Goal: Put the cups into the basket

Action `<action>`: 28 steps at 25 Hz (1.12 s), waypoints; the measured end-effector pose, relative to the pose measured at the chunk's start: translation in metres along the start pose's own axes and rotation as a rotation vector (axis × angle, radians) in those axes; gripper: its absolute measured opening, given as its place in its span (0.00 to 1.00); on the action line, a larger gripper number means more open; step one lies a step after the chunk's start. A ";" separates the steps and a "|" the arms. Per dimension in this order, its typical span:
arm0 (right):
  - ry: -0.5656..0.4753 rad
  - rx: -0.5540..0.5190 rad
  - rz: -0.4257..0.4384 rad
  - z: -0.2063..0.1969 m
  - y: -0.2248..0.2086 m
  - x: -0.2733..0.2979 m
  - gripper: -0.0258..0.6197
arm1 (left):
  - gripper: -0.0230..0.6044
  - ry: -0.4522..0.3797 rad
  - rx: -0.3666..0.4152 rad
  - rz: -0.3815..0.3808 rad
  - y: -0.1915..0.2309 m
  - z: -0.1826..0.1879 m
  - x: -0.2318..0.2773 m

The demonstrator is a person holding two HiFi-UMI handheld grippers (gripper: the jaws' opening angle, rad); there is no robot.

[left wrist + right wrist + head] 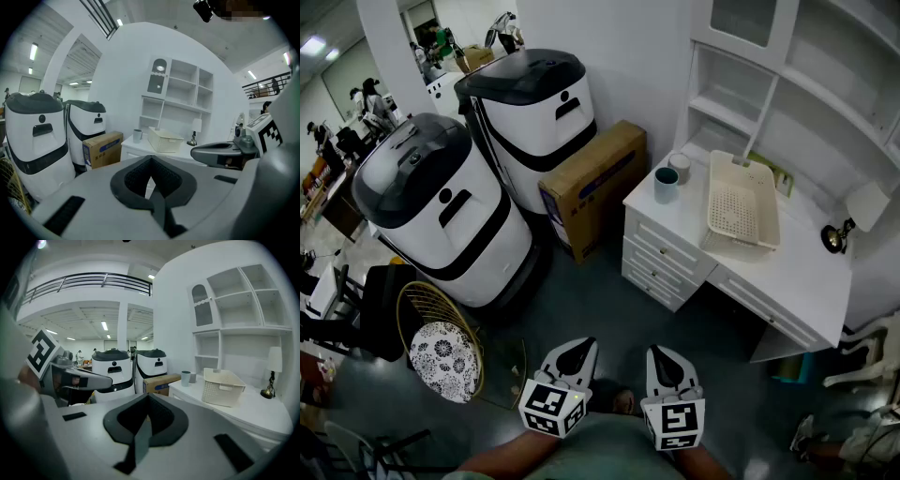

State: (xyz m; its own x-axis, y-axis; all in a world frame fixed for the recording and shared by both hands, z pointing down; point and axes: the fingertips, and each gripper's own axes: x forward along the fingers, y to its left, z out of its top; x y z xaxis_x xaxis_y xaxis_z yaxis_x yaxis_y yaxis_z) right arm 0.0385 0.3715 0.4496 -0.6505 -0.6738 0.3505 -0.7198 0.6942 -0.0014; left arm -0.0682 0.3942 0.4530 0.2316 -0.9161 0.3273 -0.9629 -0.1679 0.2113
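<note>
A cream perforated basket [742, 201] lies on the white desk [797, 267], also in the left gripper view as basket [165, 139] and the right gripper view as basket [223, 386]. To its left stand a teal cup [666, 184] and a pale cup [680, 166]; the cup [137, 135] and cup [186, 378] show far off. My left gripper [575, 355] and right gripper [665, 367] hang side by side low over the floor, well short of the desk. Both are shut and hold nothing.
Two large white-and-black machines [450, 211] [536, 112] stand left of the desk, with a cardboard box [592, 184] against the desk's drawers. A wire chair with a patterned cushion [443, 349] stands at lower left. A small lamp [837, 237] stands on the desk's right, shelves [787, 84] behind it.
</note>
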 end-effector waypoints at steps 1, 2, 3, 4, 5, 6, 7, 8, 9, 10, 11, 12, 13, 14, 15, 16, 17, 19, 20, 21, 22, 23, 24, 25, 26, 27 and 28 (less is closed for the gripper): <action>-0.001 0.001 -0.001 0.000 -0.001 0.001 0.06 | 0.05 0.001 0.000 -0.001 0.000 0.000 0.001; -0.001 0.003 -0.001 0.001 -0.001 0.001 0.06 | 0.05 0.001 0.000 -0.003 0.000 0.000 0.001; -0.001 0.004 -0.002 0.001 -0.002 0.002 0.06 | 0.05 0.001 0.001 -0.004 0.000 0.001 0.002; -0.001 0.005 -0.002 0.001 -0.002 0.002 0.06 | 0.05 0.001 0.001 -0.005 0.000 0.001 0.002; -0.001 0.006 -0.002 0.002 -0.002 0.003 0.06 | 0.05 0.001 0.002 -0.007 0.000 0.001 0.003; -0.001 0.007 -0.003 0.002 -0.002 0.004 0.06 | 0.05 0.000 0.002 -0.008 0.000 0.001 0.003; -0.001 0.008 -0.003 0.002 -0.002 0.005 0.06 | 0.05 0.000 0.002 -0.009 0.001 0.001 0.003; -0.001 0.008 -0.003 0.002 -0.002 0.005 0.06 | 0.05 0.000 0.001 -0.010 0.001 0.001 0.004; 0.000 0.008 -0.004 0.002 -0.001 0.006 0.06 | 0.05 0.000 0.001 -0.010 0.002 0.002 0.004; 0.002 0.007 -0.006 0.002 -0.001 0.007 0.06 | 0.05 -0.001 0.000 -0.011 0.004 0.002 0.004; 0.004 0.005 -0.009 0.001 -0.002 0.009 0.06 | 0.05 -0.002 0.000 -0.012 0.005 0.002 0.004; 0.006 0.005 -0.011 0.000 -0.002 0.010 0.06 | 0.05 -0.002 -0.001 -0.013 0.007 0.002 0.004; 0.006 0.009 -0.010 0.001 -0.002 0.012 0.06 | 0.05 -0.002 -0.002 -0.014 0.009 0.003 0.004; 0.003 0.016 -0.007 0.002 -0.001 0.014 0.06 | 0.05 -0.003 -0.002 -0.016 0.011 0.003 0.005; 0.000 0.024 -0.005 0.004 0.000 0.017 0.06 | 0.05 -0.003 -0.003 -0.018 0.013 0.004 0.005; -0.002 0.031 -0.005 0.005 0.001 0.020 0.06 | 0.05 -0.004 -0.003 -0.021 0.016 0.005 0.006; -0.003 0.036 -0.007 0.007 0.002 0.023 0.06 | 0.05 -0.004 -0.003 -0.024 0.019 0.006 0.007; -0.002 0.038 -0.017 0.010 0.003 0.030 0.06 | 0.05 -0.002 -0.002 -0.032 0.026 0.009 0.011; -0.001 0.037 -0.024 0.011 0.003 0.034 0.06 | 0.05 -0.001 0.000 -0.037 0.030 0.011 0.013; -0.002 0.039 -0.031 0.013 0.004 0.039 0.06 | 0.05 0.001 0.004 -0.042 0.035 0.014 0.014; -0.004 0.043 -0.040 0.015 0.005 0.044 0.06 | 0.05 0.002 0.008 -0.049 0.040 0.016 0.017; -0.006 0.048 -0.048 0.018 0.005 0.049 0.06 | 0.05 0.003 0.011 -0.055 0.046 0.019 0.019; -0.007 0.054 -0.057 0.021 0.006 0.055 0.06 | 0.05 0.006 0.014 -0.062 0.052 0.022 0.021; -0.008 0.059 -0.066 0.025 0.008 0.060 0.06 | 0.05 0.008 0.018 -0.069 0.057 0.026 0.023; -0.009 0.063 -0.075 0.029 0.009 0.066 0.06 | 0.05 0.010 0.023 -0.077 0.063 0.031 0.026; -0.012 0.066 -0.086 0.034 0.009 0.072 0.06 | 0.05 0.010 0.029 -0.086 0.069 0.036 0.028; -0.015 0.070 -0.098 0.040 0.009 0.078 0.06 | 0.05 0.008 0.035 -0.095 0.074 0.042 0.031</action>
State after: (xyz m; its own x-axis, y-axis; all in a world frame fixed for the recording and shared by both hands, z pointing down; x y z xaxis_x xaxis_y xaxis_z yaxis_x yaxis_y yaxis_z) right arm -0.0283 0.3154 0.4395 -0.5798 -0.7414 0.3380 -0.7946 0.6062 -0.0334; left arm -0.1380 0.3376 0.4398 0.3231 -0.8924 0.3150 -0.9408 -0.2667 0.2093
